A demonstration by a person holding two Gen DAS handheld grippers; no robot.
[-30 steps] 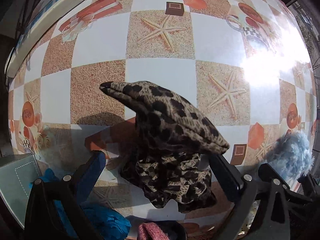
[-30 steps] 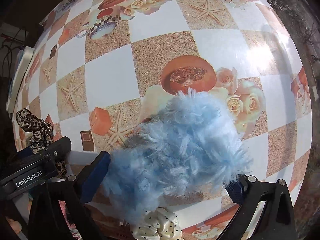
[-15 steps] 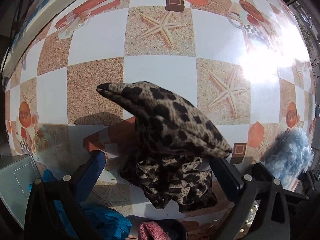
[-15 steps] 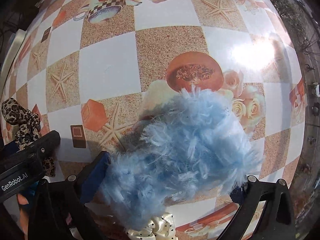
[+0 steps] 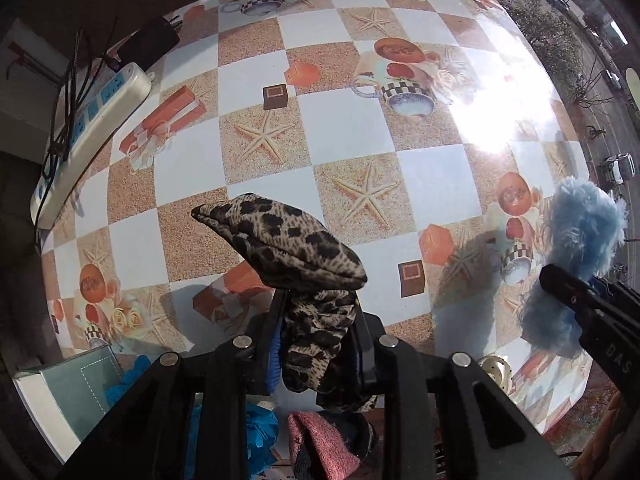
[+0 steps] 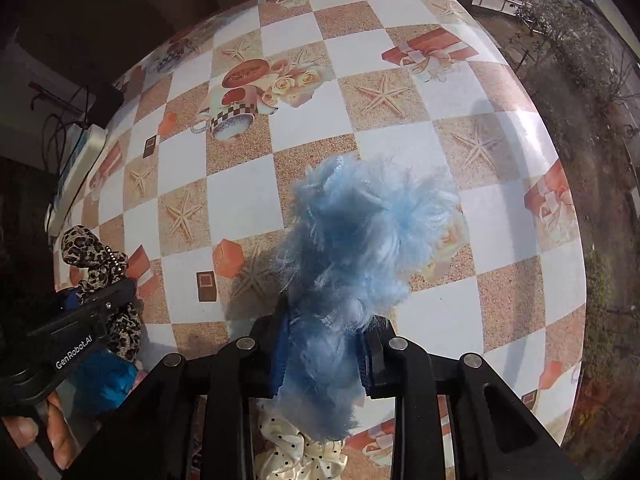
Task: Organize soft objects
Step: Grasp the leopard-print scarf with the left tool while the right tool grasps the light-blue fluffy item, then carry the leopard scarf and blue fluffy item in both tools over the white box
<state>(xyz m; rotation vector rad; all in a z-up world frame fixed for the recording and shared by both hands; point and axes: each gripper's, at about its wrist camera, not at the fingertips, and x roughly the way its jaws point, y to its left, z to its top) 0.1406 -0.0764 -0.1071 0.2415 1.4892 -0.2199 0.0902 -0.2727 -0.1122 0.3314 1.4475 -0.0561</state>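
The leopard-print scrunchie sits pinched between my left gripper's narrowed jaws, its top flaring above them, while the fluffy blue scrunchie is clamped in my right gripper, both over the checkered bench.

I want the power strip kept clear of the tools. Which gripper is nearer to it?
Left. The left gripper, shut on the leopard scrunchie, sits on the power strip's side; the right gripper, holding the blue fluffy scrunchie, is farther across the table.
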